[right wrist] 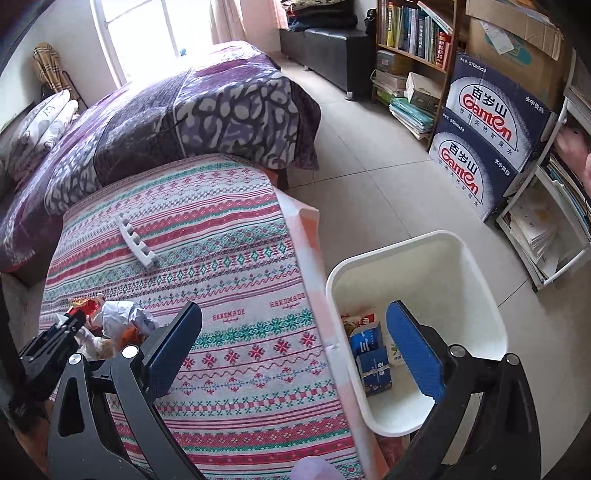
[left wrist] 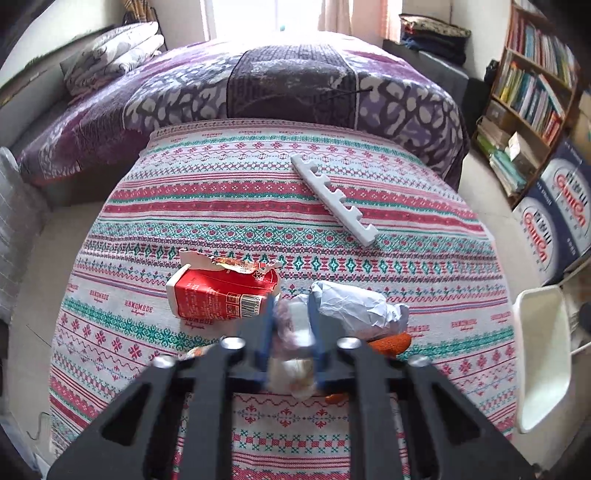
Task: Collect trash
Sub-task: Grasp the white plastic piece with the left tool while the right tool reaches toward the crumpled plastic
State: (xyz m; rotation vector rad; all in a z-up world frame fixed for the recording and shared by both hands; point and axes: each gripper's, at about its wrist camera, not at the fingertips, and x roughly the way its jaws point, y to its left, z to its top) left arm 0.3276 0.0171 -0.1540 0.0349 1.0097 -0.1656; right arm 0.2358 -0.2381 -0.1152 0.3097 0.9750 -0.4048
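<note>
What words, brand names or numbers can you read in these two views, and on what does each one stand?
"HANDMADE": woven into the striped tablecloth.
"Ganten": on the two stacked blue water cartons.
"570ml×24": on the upper carton's top edge.
Red carton: barcode and print too small to read.
Book spines and blue boxes in the white bin: unreadable.

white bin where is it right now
In the right wrist view the white bin stands on the tiled floor beside the table's right edge, under the open right gripper.
</note>
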